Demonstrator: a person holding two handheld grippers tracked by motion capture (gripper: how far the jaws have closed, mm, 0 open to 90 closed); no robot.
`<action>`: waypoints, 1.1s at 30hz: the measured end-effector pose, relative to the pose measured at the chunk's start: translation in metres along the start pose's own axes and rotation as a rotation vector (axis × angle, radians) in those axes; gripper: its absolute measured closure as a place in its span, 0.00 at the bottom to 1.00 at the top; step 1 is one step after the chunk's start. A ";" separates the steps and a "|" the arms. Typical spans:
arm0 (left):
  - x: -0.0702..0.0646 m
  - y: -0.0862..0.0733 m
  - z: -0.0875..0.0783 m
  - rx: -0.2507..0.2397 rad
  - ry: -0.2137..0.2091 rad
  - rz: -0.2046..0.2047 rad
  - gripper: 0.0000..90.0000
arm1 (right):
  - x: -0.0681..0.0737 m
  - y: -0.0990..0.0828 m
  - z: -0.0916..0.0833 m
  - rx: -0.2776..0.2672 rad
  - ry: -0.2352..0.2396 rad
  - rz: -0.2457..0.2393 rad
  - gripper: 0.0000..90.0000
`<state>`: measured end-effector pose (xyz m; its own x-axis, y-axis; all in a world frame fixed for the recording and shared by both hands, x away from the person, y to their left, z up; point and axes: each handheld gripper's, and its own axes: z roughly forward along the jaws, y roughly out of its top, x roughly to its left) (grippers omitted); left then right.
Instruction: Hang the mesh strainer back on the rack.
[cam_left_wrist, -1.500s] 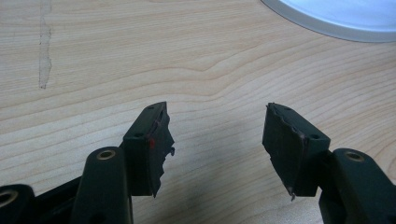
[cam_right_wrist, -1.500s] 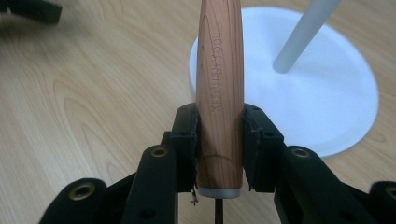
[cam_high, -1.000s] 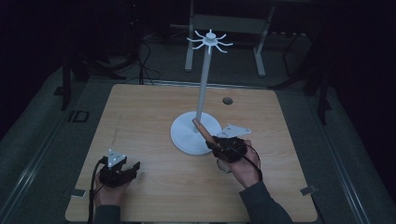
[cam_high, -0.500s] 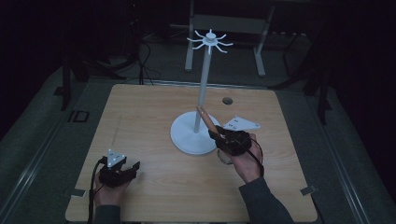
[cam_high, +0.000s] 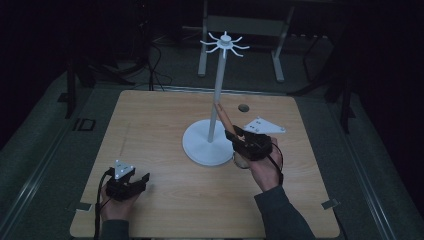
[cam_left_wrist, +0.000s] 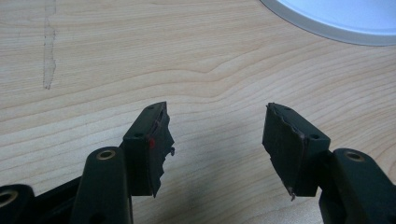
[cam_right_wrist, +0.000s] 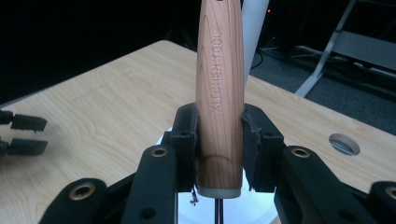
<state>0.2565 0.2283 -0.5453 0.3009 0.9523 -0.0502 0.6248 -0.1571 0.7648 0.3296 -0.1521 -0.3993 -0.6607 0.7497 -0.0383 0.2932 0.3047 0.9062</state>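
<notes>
A white stand (cam_high: 216, 100) with a round base (cam_high: 200, 145) and a ring of hooks (cam_high: 225, 44) on top rises from the middle of the wooden table (cam_high: 150, 130). My right gripper (cam_high: 236, 136) is just right of the base, shut on a wooden tool handle (cam_high: 223, 116) that slants up toward the pole. In the right gripper view the handle (cam_right_wrist: 219, 84), engraved "KITCHEN TOOL", stands between the jaws of the right gripper (cam_right_wrist: 219, 140). My left gripper (cam_high: 142, 179) rests near the front left, open and holding nothing (cam_left_wrist: 217, 140); the base's rim (cam_left_wrist: 327, 18) lies ahead of it.
A small round hole (cam_high: 243, 107) sits in the table behind the stand. A metal frame (cam_high: 240, 27) stands on the floor beyond the far edge. Tape marks (cam_high: 327, 204) flag the front corners. The left gripper (cam_right_wrist: 23, 134) appears far left in the right gripper view.
My right gripper has lifted a little and moved away and to the right, and the handle's upper end has risen along the pole. The left gripper has stayed still.
</notes>
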 end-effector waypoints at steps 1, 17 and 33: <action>0.000 0.000 0.000 -0.002 0.001 -0.001 0.46 | 0.000 0.001 -0.001 -0.004 -0.001 0.002 0.77; 0.001 0.000 0.000 -0.010 0.006 -0.005 0.46 | -0.005 0.018 -0.010 -0.070 -0.029 0.015 0.77; 0.001 0.000 -0.001 -0.012 0.007 -0.008 0.46 | -0.011 0.026 -0.019 -0.117 -0.055 0.037 0.76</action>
<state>0.2561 0.2298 -0.5447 0.2909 0.9553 -0.0518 0.6185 -0.1465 0.7720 0.3317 -0.1636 -0.3672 -0.6114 0.7910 -0.0241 0.2316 0.2080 0.9503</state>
